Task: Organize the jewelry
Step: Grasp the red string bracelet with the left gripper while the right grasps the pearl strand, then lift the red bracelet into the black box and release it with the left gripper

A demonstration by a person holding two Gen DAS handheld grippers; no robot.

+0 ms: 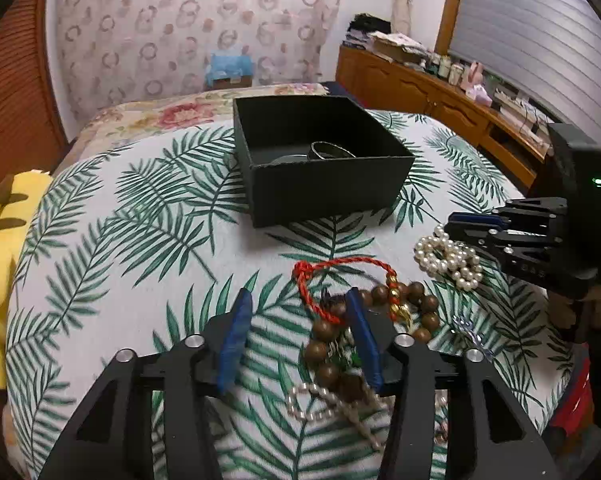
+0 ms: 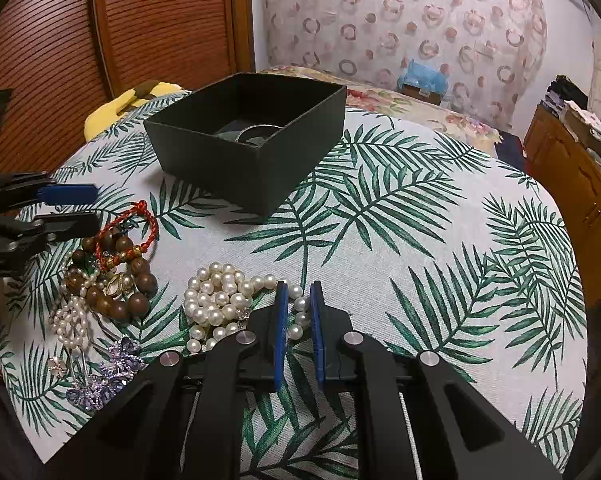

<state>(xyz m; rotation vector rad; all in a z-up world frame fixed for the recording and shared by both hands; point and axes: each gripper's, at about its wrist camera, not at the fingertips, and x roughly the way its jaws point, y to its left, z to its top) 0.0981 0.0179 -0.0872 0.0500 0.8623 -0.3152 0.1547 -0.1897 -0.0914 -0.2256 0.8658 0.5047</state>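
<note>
A round table covered with a white cloth printed with green palm leaves (image 2: 380, 240) fills both wrist views, in a bedroom with a wooden louvred door at the upper left of the right wrist view. A black open-topped box (image 1: 320, 160) sits in the upper middle of each frame; a metal bangle (image 1: 330, 150) lies inside it. In the left wrist view, the left gripper (image 1: 296, 312) reaches up from the bottom edge with its blue-padded fingers spread wide apart, holding nothing. Its right-hand finger lies over a tangle of jewelry in the lower middle of that frame: a red braided cord bracelet (image 1: 332, 268), a brown wooden bead bracelet (image 1: 416, 300) and a strand of small pearls (image 1: 320, 400). In the right wrist view, the right gripper (image 2: 298, 292) comes up from the bottom centre, its two blue pads drawn close together with a narrow gap between them, and a few beads of a heap of large white pearls (image 2: 224, 300) sit in that gap; whether the pads actually pinch the pearls cannot be told. The rest of the pearl heap lies just left of the fingers. At the lower left of the same frame, purple jewelled hair clips (image 2: 108, 376) rest on the cloth beside the tangle.
</note>
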